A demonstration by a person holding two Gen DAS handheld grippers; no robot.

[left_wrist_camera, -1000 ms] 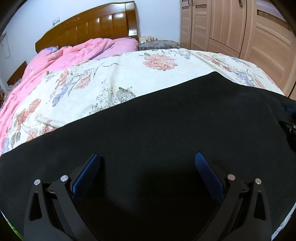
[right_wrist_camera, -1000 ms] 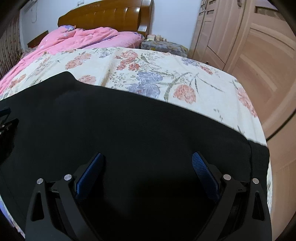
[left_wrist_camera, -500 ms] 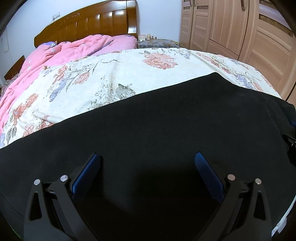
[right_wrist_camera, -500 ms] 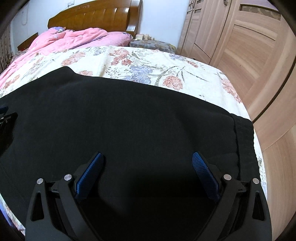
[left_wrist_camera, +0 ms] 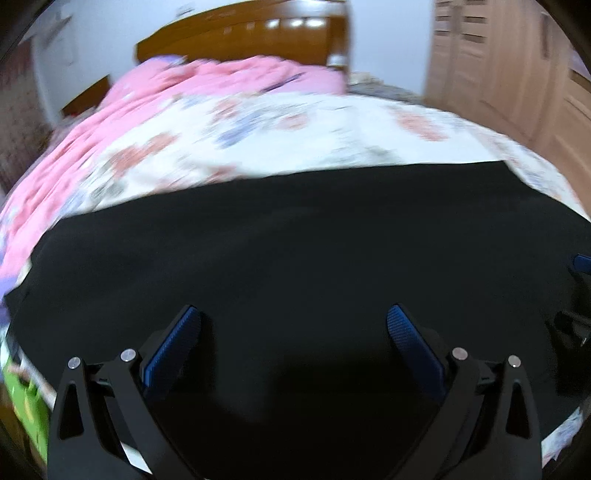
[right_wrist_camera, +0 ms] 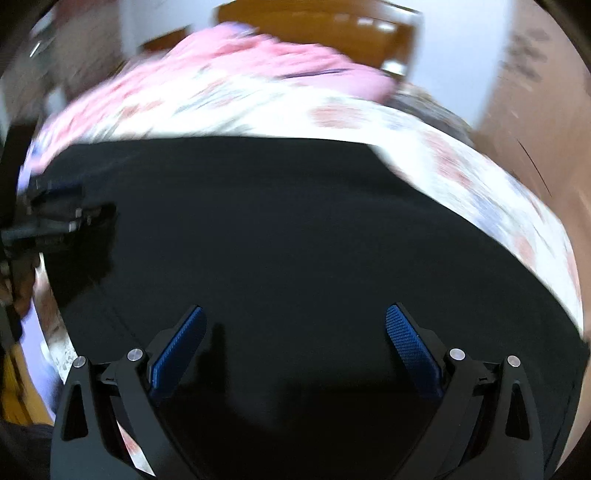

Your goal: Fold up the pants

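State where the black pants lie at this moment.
In both wrist views the black pants lie spread across the near end of the bed, on the floral sheet, below both open grippers, with the pink quilt beyond.

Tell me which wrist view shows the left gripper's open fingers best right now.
The left wrist view: the left gripper fills the foreground, both blue pads spread wide over the black pants. The right wrist view catches it only as a blurred dark shape at the left edge, where its opening cannot be judged.

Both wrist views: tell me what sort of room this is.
Most likely a bedroom. A wooden headboard stands at the far end, a floral bedspread and pink quilt cover the bed, and wooden wardrobe doors line the right side. The black pants lie spread on the bed.
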